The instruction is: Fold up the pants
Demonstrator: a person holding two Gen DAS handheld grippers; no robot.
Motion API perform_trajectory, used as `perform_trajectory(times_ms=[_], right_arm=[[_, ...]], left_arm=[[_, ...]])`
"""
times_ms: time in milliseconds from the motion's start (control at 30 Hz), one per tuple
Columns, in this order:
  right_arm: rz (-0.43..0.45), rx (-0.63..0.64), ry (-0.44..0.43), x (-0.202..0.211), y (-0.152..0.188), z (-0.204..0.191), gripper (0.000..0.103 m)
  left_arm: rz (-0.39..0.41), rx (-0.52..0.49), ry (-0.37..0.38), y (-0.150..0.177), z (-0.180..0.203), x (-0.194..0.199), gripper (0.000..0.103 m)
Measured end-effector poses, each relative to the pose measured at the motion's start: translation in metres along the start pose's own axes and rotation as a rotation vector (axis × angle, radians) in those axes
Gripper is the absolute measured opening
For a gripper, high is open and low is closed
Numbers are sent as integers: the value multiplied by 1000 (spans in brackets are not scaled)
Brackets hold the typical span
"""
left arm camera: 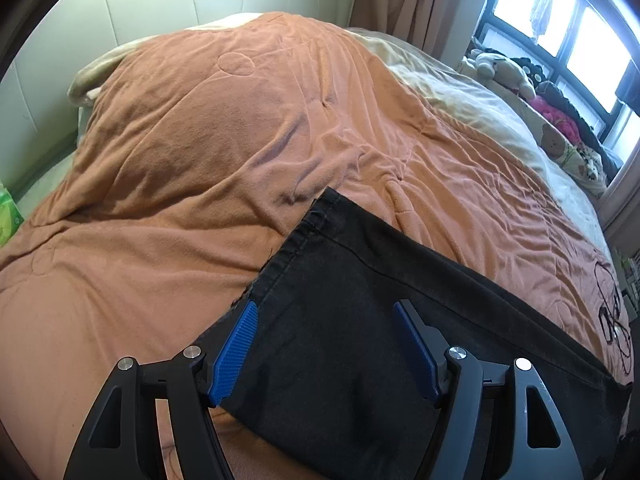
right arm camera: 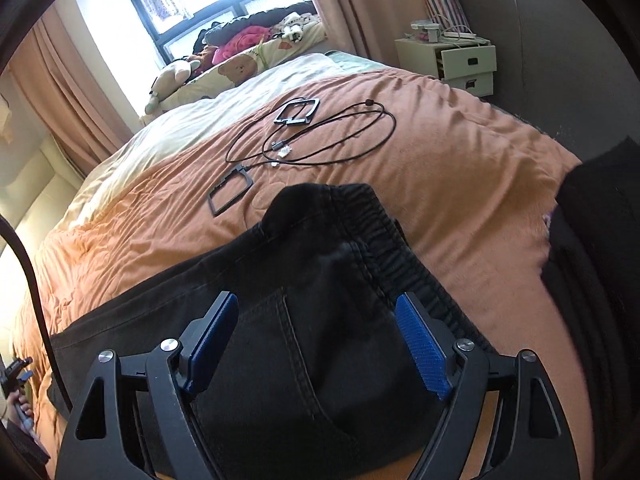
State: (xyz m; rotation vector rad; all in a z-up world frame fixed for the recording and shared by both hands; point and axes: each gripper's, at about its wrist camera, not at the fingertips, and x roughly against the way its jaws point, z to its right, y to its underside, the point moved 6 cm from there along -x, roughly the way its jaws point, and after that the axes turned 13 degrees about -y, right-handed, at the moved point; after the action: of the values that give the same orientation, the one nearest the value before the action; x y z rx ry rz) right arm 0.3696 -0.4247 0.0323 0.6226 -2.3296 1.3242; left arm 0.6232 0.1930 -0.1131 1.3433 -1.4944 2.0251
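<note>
Both spread | left gripper (left arm camera: 326,308) over pants (left arm camera: 360,320) hem; right gripper (right arm camera: 316,300) over waistband (right arm camera: 404,264)

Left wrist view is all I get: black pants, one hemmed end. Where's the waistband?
Observer: The elastic waistband shows in the right wrist view, bunched up beside the right gripper, whose jaws stand open.
Operator: Anything else lying near that end?
Observer: Two black frames and a looped cable lie on the orange blanket, beyond the pants and apart from them.
Operator: Furniture past the bed?
Observer: A white nightstand, one drawer pulled out.
</note>
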Motion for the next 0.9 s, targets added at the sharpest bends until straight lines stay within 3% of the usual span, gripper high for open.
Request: perform_trajectory(times_ms=[333,500,667,900], right_arm=[[11,-57,-22,42,38,11,80],[7,-84,-30,52,57,17,80],[-13,-122,-45,52,74,23,70],[-30,-158,-43,42,93,26,70]], left_arm=[[-47,49,21,40,-54,15,72],[-88,102,47,56,-76,10,59],[-128,134,79,66,-83,-1,53],[-170,167,113,77,-81,-21,53]])
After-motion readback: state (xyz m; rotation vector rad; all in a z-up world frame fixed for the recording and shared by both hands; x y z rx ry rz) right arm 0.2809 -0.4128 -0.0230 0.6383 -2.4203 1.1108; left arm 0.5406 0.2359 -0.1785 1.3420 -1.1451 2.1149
